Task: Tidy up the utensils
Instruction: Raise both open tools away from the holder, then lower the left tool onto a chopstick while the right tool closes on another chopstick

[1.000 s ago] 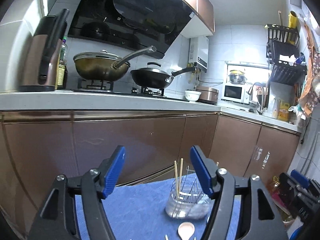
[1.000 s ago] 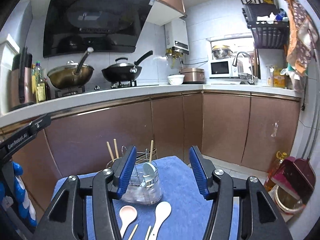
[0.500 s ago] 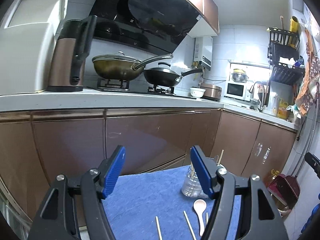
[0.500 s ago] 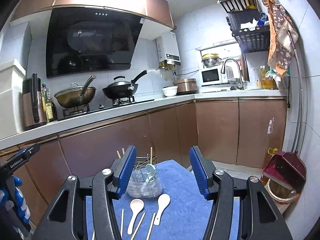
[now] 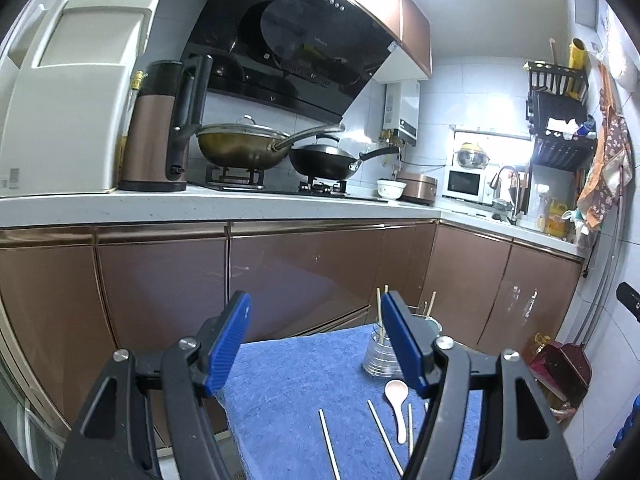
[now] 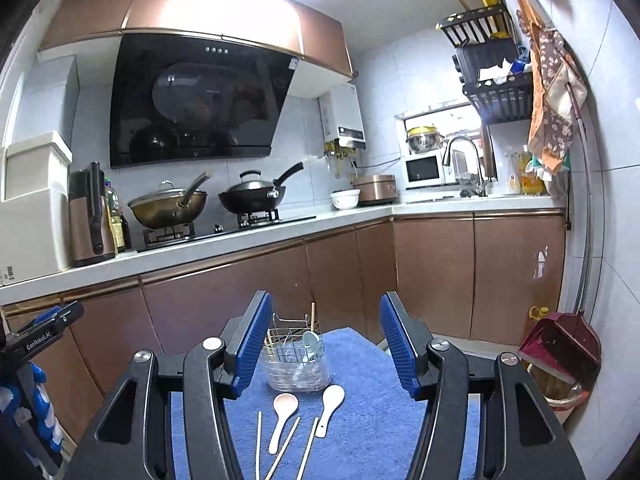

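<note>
A clear utensil holder (image 6: 298,368) with a wire insert stands on the blue cloth (image 6: 360,432); it holds a pale spoon and several chopsticks. In front of it lie a pink spoon (image 6: 284,406), a white spoon (image 6: 332,400) and three loose chopsticks (image 6: 286,446). My right gripper (image 6: 325,320) hovers above and short of them. Its jaws are opening and nothing is between them. My left gripper (image 5: 316,320) is open and empty over the cloth's left part. Its right finger partly hides the holder (image 5: 378,356); the pink spoon (image 5: 397,394) and chopsticks (image 5: 328,440) lie below.
Brown cabinets (image 5: 300,272) and a white counter (image 5: 240,204) run behind the cloth table. Two pans (image 6: 252,196), a kettle (image 5: 160,128) and a bowl stand on the counter. A red dustpan (image 6: 560,344) and a bin sit on the floor at the right.
Both grippers have drawn back from the holder and risen a little, so it looks smaller and more loose utensils show on the cloth. The right jaws have widened slightly.
</note>
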Demonstrator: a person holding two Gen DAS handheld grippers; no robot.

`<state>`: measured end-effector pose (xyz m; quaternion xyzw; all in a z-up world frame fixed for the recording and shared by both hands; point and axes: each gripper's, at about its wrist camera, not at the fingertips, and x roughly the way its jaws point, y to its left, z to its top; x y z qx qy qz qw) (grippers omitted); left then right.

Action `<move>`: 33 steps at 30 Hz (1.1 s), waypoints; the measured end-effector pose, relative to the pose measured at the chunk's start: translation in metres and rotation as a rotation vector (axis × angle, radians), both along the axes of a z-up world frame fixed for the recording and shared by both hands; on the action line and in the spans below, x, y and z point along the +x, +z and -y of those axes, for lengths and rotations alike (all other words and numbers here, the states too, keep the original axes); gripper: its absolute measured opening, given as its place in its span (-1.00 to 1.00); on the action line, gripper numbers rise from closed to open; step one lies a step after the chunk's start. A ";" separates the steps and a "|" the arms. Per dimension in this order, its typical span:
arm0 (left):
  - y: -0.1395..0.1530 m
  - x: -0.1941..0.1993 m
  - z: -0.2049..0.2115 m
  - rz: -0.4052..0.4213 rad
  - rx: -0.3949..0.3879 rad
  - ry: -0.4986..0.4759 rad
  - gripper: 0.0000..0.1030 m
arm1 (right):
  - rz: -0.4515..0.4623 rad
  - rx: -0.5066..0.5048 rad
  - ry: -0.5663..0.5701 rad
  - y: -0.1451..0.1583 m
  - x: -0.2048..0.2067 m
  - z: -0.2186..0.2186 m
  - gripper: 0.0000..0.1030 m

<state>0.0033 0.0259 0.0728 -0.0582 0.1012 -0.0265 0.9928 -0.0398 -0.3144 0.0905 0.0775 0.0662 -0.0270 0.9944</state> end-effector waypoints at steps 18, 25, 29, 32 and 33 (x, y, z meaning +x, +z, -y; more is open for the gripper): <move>-0.024 0.021 0.012 -0.163 0.003 -0.100 0.27 | -0.073 0.030 0.077 -0.023 0.002 0.005 0.14; -0.063 0.068 0.031 -0.299 -0.001 -0.152 0.27 | -0.175 0.075 0.081 -0.061 0.040 0.021 0.14; -0.094 0.104 0.046 -0.412 -0.016 -0.192 0.26 | -0.265 0.114 0.103 -0.092 0.070 0.027 0.10; -0.123 0.134 0.056 -0.527 -0.046 -0.239 0.26 | -0.358 0.155 0.165 -0.119 0.099 0.026 -0.08; -0.132 0.143 0.059 -0.567 -0.059 -0.254 0.25 | -0.397 0.176 0.200 -0.129 0.111 0.024 -0.16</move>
